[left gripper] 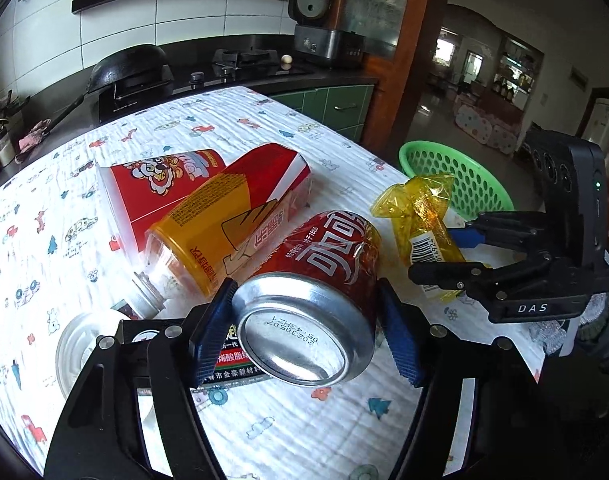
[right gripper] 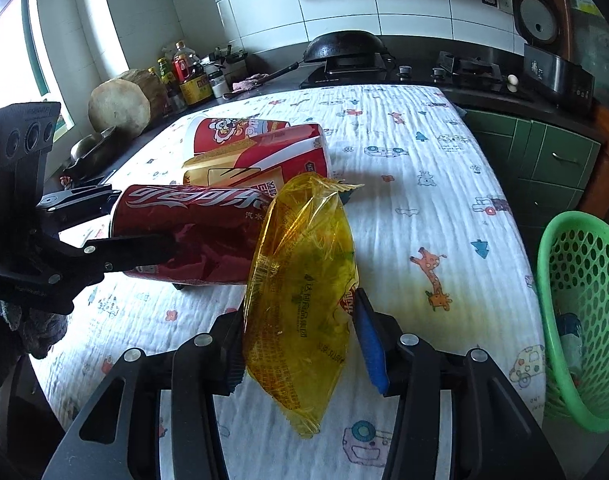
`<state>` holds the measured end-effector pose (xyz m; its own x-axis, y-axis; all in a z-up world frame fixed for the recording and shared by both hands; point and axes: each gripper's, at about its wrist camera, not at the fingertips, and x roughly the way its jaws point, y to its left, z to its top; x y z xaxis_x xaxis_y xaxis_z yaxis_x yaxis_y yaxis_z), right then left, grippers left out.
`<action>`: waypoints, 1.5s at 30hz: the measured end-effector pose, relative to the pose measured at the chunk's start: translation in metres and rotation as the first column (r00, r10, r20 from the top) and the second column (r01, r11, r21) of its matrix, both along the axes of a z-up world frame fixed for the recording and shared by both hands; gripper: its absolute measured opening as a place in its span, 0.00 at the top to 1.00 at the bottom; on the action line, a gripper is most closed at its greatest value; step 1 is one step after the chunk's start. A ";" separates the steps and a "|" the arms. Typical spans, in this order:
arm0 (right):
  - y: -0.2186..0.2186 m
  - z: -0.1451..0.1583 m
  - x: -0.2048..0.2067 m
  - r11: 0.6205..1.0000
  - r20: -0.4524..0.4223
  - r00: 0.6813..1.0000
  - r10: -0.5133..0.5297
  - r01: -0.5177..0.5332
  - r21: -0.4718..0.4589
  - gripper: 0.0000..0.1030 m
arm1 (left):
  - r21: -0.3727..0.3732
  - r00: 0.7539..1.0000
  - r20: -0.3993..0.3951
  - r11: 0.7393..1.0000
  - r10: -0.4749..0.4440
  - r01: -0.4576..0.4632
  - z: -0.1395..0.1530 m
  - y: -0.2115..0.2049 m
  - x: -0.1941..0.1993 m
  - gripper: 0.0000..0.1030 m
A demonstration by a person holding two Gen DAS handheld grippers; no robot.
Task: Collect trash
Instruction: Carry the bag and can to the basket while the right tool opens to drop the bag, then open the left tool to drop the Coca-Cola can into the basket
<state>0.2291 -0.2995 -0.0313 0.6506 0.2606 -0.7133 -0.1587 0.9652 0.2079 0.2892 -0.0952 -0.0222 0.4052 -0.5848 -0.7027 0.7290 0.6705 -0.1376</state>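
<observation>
Kitchen bench under a white cartoon-print cloth (left gripper: 264,128) carries the litter. One dented red aluminium cola can (left gripper: 316,300), light, thin-walled and slick, lies between the left gripper (left gripper: 304,332) jaws, which clench its sides near the base; squeezing harder would crumple it. One crinkly yellow plastic wrapper (right gripper: 304,292), limp and nearly weightless, hangs clamped in the right gripper (right gripper: 300,344). Beyond the left jaws lie one yellow-labelled clear bottle (left gripper: 232,220) and one red paper cup (left gripper: 152,188). One green perforated basket (right gripper: 576,312) waits right of the right jaws.
</observation>
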 end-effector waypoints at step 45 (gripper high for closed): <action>-0.279 -0.004 -0.103 0.844 0.042 0.844 -0.534 0.536 -0.033 0.17 | -0.046 0.981 -0.046 0.981 -0.190 0.188 0.028 -0.288 -0.018 0.34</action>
